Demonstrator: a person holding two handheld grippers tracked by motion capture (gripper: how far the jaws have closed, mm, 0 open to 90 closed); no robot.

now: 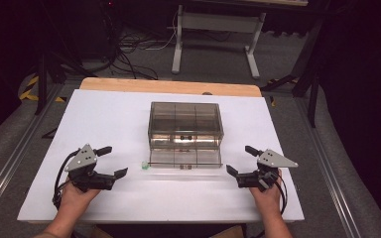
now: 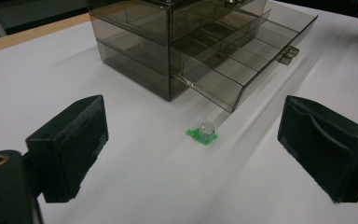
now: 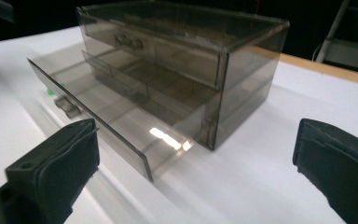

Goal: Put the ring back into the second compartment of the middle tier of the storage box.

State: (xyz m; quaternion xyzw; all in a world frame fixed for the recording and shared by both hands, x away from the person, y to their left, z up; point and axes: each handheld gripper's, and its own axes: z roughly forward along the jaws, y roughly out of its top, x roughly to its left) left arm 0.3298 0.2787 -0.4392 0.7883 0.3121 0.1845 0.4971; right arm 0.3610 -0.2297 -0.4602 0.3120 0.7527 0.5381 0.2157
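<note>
A white table (image 1: 104, 124) stands in a dark room, with cables and a desk frame on the floor behind it. At its middle sits one smoky plastic drawer box (image 1: 185, 124), its bottom drawer (image 1: 185, 159) pulled out toward the person, probably so something can go in. One small green-based piece (image 1: 144, 166) lies on the table just beside the drawer's left front corner (within easy reach of the left side). Two grippers flank the box. The left gripper (image 1: 113, 161) points at the green piece, jaws wide apart and holding nothing. The right gripper (image 1: 240, 159) faces the drawer's right corner, jaws spread wide and also empty, likely ready to steady or push the drawer.
</note>
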